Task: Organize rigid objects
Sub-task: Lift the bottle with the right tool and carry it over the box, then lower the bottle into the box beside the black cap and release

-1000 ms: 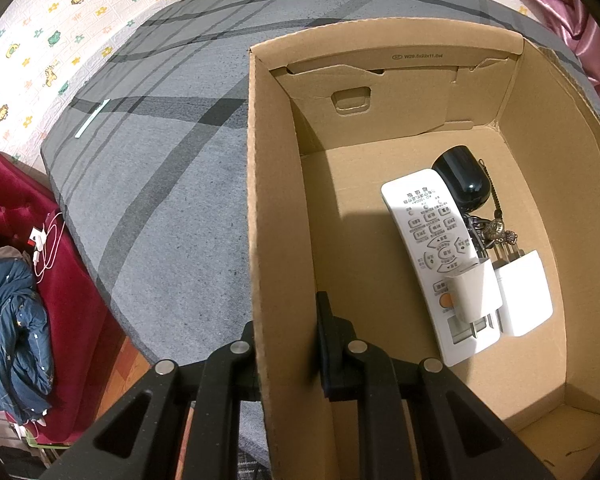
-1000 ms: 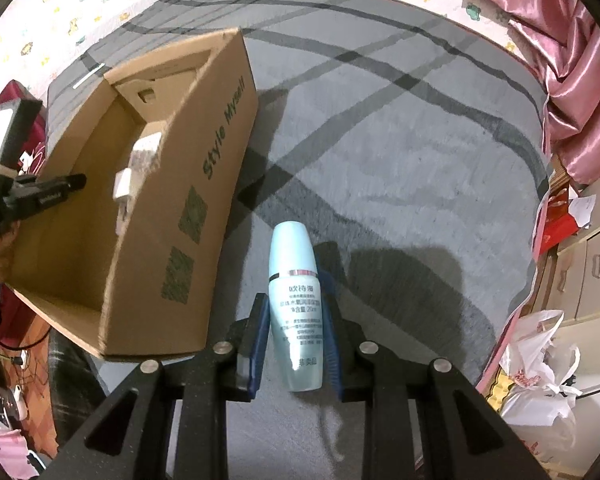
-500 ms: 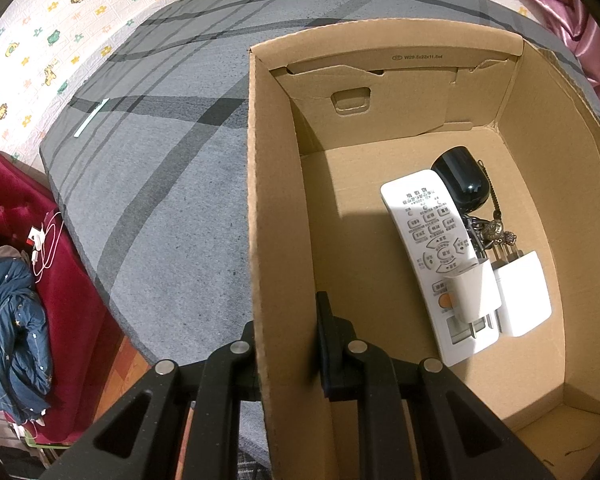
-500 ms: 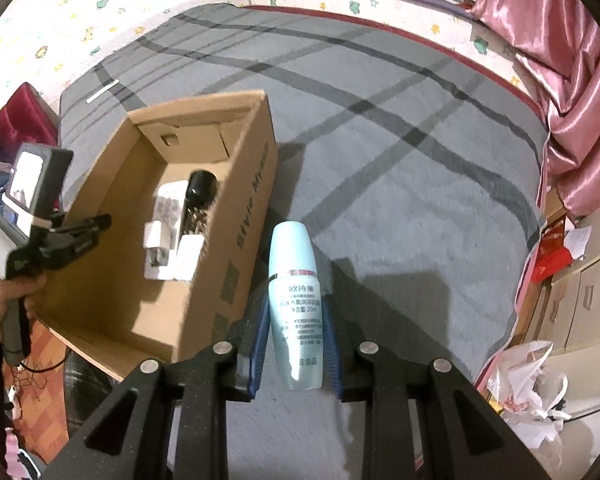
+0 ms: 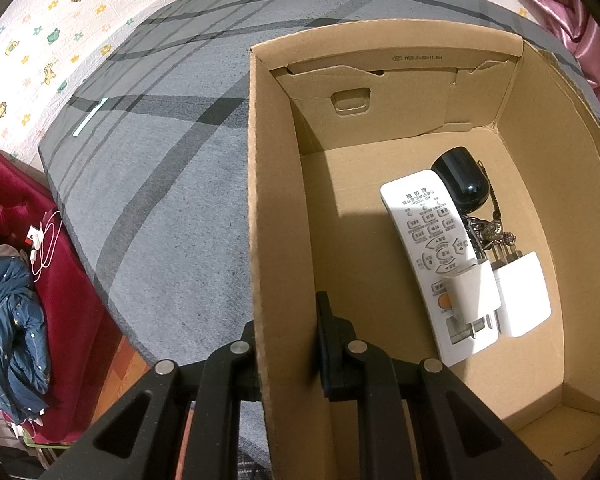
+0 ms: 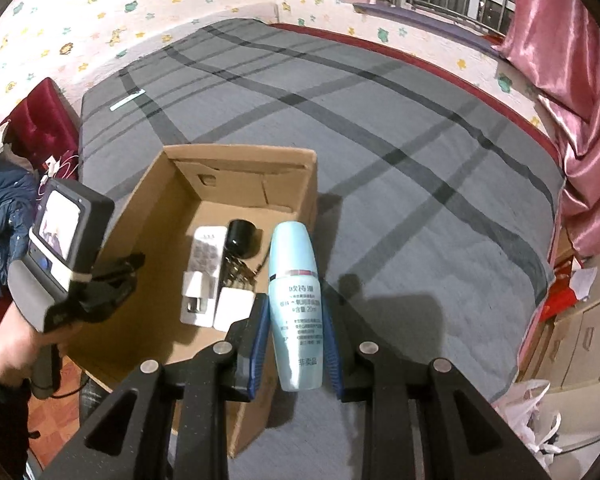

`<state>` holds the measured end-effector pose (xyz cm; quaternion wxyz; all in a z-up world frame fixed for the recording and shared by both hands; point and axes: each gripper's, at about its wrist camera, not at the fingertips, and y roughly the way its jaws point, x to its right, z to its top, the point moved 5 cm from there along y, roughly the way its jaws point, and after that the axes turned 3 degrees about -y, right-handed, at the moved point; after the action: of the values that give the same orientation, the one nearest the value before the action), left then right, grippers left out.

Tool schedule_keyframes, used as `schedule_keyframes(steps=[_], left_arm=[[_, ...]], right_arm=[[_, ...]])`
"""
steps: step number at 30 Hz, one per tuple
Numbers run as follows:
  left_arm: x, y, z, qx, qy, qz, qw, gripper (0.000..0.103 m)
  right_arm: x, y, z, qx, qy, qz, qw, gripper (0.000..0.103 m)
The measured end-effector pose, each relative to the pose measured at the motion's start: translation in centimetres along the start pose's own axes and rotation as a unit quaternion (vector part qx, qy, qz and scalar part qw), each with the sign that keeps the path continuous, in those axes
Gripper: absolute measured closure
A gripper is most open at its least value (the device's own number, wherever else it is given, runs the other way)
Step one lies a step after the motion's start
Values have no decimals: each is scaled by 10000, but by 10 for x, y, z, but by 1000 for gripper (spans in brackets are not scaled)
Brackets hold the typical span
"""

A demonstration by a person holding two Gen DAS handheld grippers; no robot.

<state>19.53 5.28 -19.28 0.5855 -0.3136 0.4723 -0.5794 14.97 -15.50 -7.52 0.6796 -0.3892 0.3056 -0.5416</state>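
A pale blue bottle [image 6: 296,300] is clamped between the blue pads of my right gripper [image 6: 296,332], lifted above the right wall of the open cardboard box [image 6: 244,160]. My left gripper [image 5: 286,344] is shut on the box's left wall [image 5: 276,220], one finger outside and one inside. On the box floor lie a white remote [image 5: 432,248], a dark rounded object [image 5: 460,178], a small metal keychain [image 5: 488,234] and two white plug adapters [image 5: 520,292]. The same items show in the right wrist view: remote [image 6: 206,252], adapters [image 6: 232,304].
The box stands on a grey striped carpet [image 6: 380,140]. A red sofa with a blue jacket [image 5: 12,320] lies at the left. Pink curtains [image 6: 580,120], drawers and plastic bags [image 6: 540,420] are at the right. A hand [image 6: 16,344] holds the left gripper's handle.
My right gripper has risen with the bottle and moved over toward the box, so the box interior now shows from above. The left gripper and box have not moved.
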Motion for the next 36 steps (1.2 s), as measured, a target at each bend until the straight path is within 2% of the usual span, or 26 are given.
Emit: schedule_keyframes(steps=[17,36], left_arm=[[-2,1,0,5,-17,-60,10000,87],[-2,2,0,4,-27,-89,10000,86]], right_arm=[[-52,44,32,-143,-387,277,9988,76],[-81,129,34,-818,-449,265,9953,76]])
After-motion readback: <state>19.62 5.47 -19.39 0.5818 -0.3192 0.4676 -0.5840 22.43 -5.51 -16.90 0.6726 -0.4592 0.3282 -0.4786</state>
